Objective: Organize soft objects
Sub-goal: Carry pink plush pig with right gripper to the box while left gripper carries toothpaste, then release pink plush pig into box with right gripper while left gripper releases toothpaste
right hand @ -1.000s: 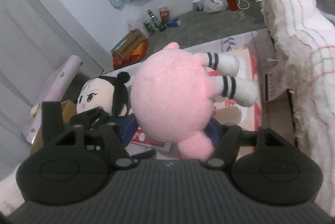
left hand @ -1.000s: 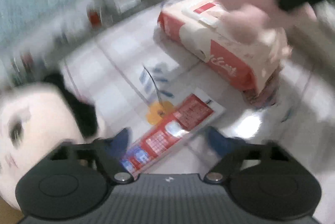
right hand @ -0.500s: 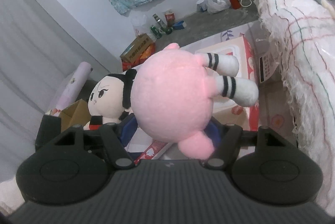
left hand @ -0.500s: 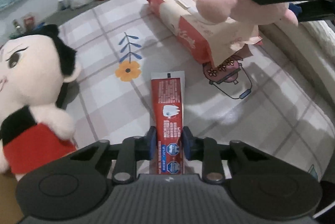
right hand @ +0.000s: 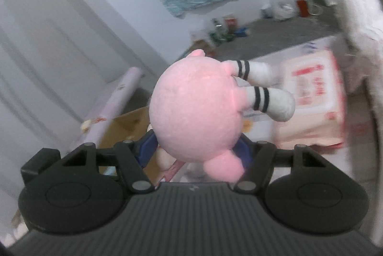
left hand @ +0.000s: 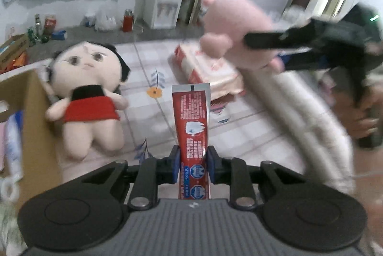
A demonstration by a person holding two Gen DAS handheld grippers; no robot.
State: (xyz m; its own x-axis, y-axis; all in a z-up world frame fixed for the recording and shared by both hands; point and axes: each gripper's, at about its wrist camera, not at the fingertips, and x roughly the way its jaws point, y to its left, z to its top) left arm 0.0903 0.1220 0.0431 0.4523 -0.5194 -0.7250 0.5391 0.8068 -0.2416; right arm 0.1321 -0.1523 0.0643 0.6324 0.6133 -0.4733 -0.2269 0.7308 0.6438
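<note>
My left gripper (left hand: 191,160) is shut on a red toothpaste tube (left hand: 192,122) and holds it lifted above the patterned sheet. A black-haired doll in a red dress (left hand: 87,90) lies on the sheet to its left, beside a cardboard box (left hand: 31,117). My right gripper (right hand: 196,150) is shut on a pink plush toy with striped white legs (right hand: 196,112), held in the air. In the left wrist view the pink plush (left hand: 239,33) and the right gripper (left hand: 299,38) hang at the upper right.
A red and cream tissue pack (left hand: 205,69) lies on the sheet, also in the right wrist view (right hand: 313,95). A white blanket roll (left hand: 299,112) runs along the right. The cardboard box (right hand: 126,126) and a lilac roll (right hand: 112,107) are below left.
My left gripper closed on the toothpaste tube and lifted it off the sheet. My right gripper carried the pink plush leftward, toward the box side.
</note>
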